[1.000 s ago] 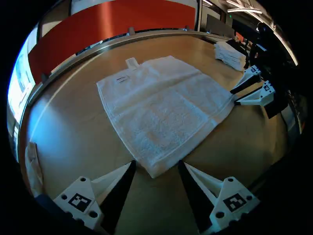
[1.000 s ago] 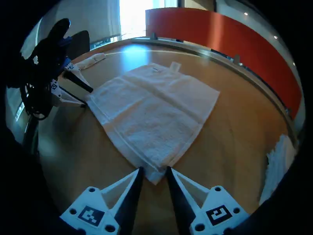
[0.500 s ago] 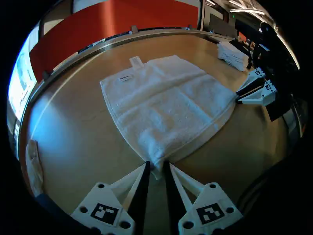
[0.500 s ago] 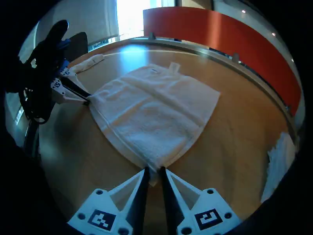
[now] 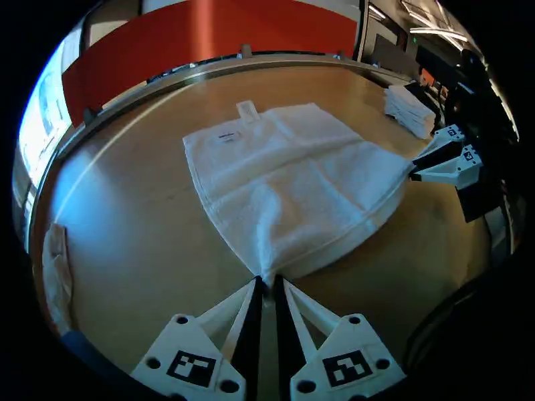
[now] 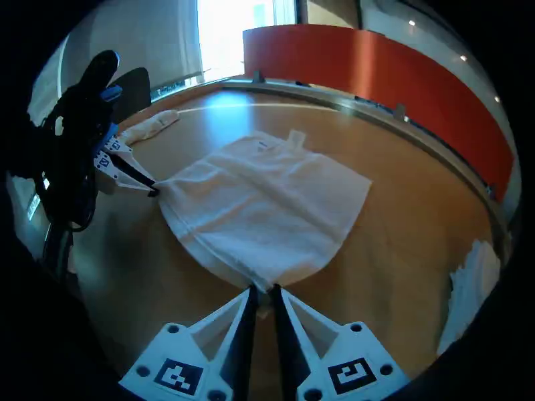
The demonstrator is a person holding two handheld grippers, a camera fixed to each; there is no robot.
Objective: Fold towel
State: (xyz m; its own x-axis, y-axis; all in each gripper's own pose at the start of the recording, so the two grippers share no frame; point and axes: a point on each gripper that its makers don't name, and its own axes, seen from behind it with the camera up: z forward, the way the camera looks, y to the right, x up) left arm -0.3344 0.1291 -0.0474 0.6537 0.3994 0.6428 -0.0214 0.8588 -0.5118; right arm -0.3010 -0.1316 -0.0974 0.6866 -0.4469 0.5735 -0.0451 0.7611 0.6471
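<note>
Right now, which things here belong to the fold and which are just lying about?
In the job: the white towel spread on the table; left gripper and right gripper, each shut on a corner.
Lying about: stack of folded towels; crumpled cloth at the table edge; red panel.

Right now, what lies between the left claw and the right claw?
The white towel lies between them. Its near hem runs from the left claw to the right claw, and each claw is shut on one corner. The left gripper view shows this.
</note>
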